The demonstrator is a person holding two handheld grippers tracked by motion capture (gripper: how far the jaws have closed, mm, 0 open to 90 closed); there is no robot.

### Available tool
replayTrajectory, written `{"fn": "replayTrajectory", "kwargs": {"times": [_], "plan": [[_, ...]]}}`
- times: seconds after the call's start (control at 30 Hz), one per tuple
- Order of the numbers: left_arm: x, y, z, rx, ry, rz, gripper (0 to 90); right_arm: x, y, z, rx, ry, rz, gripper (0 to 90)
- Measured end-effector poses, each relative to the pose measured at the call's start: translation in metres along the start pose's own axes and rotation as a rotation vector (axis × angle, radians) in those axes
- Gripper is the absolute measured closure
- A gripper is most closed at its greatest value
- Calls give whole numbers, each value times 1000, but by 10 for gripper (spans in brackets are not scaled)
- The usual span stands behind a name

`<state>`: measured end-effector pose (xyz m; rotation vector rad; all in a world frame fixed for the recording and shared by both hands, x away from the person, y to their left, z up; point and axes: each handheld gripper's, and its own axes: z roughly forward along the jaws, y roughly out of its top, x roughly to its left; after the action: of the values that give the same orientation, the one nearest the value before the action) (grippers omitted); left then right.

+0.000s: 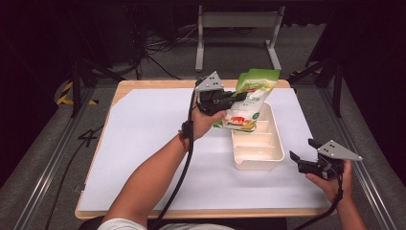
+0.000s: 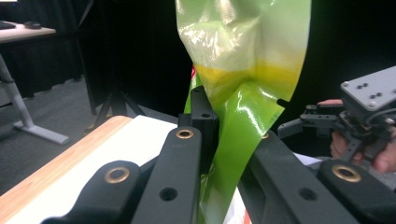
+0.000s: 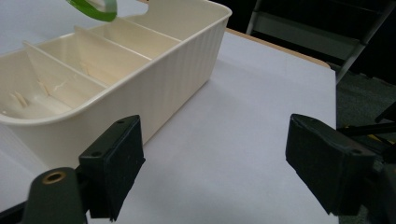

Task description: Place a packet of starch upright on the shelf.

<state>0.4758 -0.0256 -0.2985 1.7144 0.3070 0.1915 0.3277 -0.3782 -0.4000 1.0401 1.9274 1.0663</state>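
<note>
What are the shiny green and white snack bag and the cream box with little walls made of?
The green and white snack bag looks like thin glossy plastic film: it crinkles and shows bright glints. The cream divided box looks like hard moulded plastic, smooth with a ribbed outer wall and a soft sheen.

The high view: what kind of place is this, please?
Probably a lab or studio set up for recording handling tasks, not a home. A wooden table covered with a white sheet stands among dark tripods, floor cables and a metal frame.
</note>
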Motion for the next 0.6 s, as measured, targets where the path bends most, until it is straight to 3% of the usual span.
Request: {"fn": "replayTrajectory", "kwargs": {"times": [0.3, 0.47, 0.6], "plan": [[4, -9, 35, -23, -17, -32, 880, 0, -1, 0, 1, 3, -4, 192], [3, -14, 48, -14, 2, -31, 880, 0, -1, -1, -1, 6, -5, 192], [5, -22, 57, -38, 23, -63, 880, 0, -1, -1, 1, 5, -4, 192]]}}
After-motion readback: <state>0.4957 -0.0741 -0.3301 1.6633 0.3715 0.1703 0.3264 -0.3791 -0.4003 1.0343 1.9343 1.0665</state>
